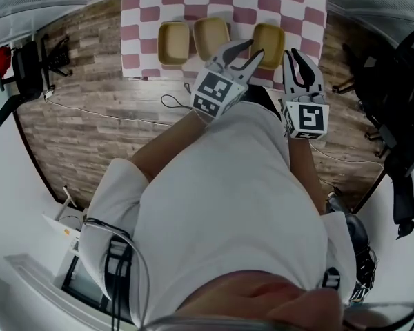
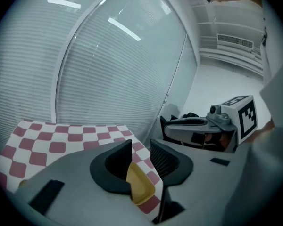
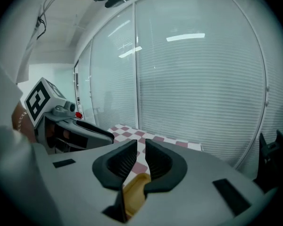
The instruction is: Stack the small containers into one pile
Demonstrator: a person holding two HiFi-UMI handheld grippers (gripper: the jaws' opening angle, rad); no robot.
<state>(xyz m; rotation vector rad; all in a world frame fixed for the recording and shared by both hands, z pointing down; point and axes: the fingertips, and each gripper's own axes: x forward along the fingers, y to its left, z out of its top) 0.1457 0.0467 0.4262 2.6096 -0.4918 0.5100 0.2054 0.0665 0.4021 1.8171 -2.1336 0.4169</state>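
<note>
Three shallow tan containers stand in a row on the red-and-white checked cloth point(image 1: 152, 19): left point(image 1: 174, 43), middle point(image 1: 212, 36) and right point(image 1: 270, 38). My left gripper point(image 1: 250, 50) hovers at the near edge of the right container, its jaws open with nothing between them. In the left gripper view a tan container point(image 2: 140, 185) shows below the gap of the left gripper point(image 2: 141, 147). My right gripper point(image 1: 301, 55) hangs just right of that container, jaws a narrow gap apart and empty. In the right gripper view, a tan container point(image 3: 134, 192) lies under the right gripper point(image 3: 141, 145).
The cloth-covered table stands on a wood-plank floor point(image 1: 90, 129) with a cable across it. Black office chairs point(image 1: 393, 95) are at the right and dark equipment point(image 1: 27, 64) at the left. Blinds-covered glass walls point(image 3: 203, 88) lie beyond the table.
</note>
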